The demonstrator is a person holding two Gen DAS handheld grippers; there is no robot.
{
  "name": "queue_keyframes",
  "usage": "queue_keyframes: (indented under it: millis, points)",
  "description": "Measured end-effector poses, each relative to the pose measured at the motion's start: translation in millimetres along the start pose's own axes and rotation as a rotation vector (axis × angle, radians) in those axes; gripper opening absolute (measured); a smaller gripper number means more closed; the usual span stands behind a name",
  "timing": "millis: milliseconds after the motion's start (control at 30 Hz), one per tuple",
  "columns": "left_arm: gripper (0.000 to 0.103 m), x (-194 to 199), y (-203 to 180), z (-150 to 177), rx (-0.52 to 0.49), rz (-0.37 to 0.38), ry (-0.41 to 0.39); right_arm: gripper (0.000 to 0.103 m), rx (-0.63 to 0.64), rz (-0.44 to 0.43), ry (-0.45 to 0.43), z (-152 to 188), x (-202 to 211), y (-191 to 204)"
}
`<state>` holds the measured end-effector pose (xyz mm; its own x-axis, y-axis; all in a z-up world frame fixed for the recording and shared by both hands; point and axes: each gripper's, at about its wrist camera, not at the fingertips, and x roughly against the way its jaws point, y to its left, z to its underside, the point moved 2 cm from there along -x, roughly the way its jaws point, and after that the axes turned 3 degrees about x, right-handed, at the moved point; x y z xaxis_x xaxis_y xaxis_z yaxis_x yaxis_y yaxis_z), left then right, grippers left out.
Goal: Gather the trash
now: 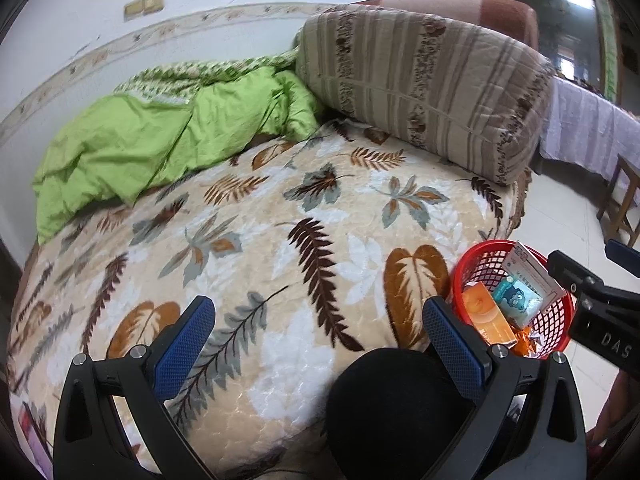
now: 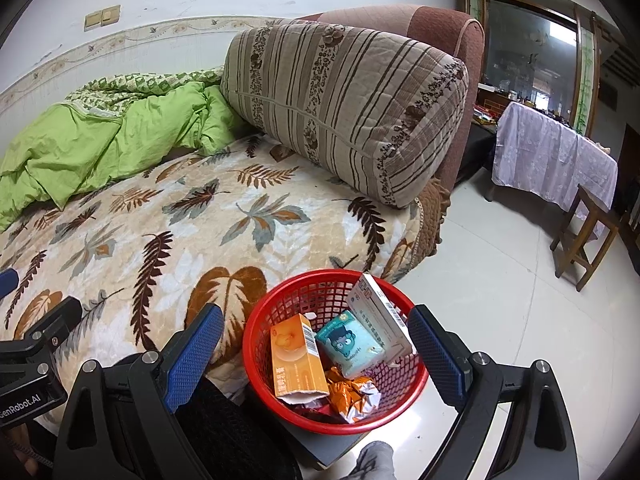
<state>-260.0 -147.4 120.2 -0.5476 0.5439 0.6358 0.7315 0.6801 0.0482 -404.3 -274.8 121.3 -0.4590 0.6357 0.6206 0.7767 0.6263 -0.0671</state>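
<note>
Left tool [image 1: 318,334]: fingers apart, nothing between them, positioned over the leaf-patterned bed blanket [image 1: 256,248] at lower centre of the left wrist frame. Right tool [image 2: 316,340]: fingers apart, nothing clamped, positioned above the red basket [image 2: 276,312] at lower centre of the right wrist frame. The basket stands just beside the bed edge and contains an orange carton [image 2: 296,356], a teal packet [image 2: 350,344], a white box [image 2: 380,312] leaning on the rim, and crumpled foil wrappers [image 2: 354,394]. A striped cushion [image 2: 344,104] and green quilt [image 2: 92,140] lie on the bed.
</note>
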Motion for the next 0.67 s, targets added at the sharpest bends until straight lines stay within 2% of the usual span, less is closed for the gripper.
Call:
queue_keyframes:
  millis: [133,200,367,500,533,600,667]
  points:
    - [0.103,-4.8,40.0,4.7,0.090,-0.074,0.016,0.095,0.013,-0.047,-0.010,-16.6,-13.2,13.6]
    - [0.103,-8.6,71.8,8.9,0.167,-0.118,0.034,0.095,0.040,-0.074,-0.027,-28.0,-20.3,30.1]
    - [0.103,-26.2,159.2,29.9,0.377,-0.271,0.106,0.095,0.166,-0.165,-0.054,-47.8,-44.8,102.7]
    - [0.103,-50.2,217.6,57.8,0.529,-0.355,0.197,0.095,0.265,-0.296,0.043,-48.4,-82.4,185.0]
    - [0.103,-58.8,230.6,65.8,0.561,-0.368,0.220,0.095,0.280,-0.301,0.055,-46.9,-91.1,199.5]
    - [0.103,-72.4,244.9,73.9,0.582,-0.380,0.250,0.095,0.314,-0.313,0.108,-40.3,-115.4,234.0]
    - [0.103,-89.4,256.3,75.6,0.566,-0.422,0.262,0.095,0.338,-0.314,0.163,-33.2,-145.0,265.4]
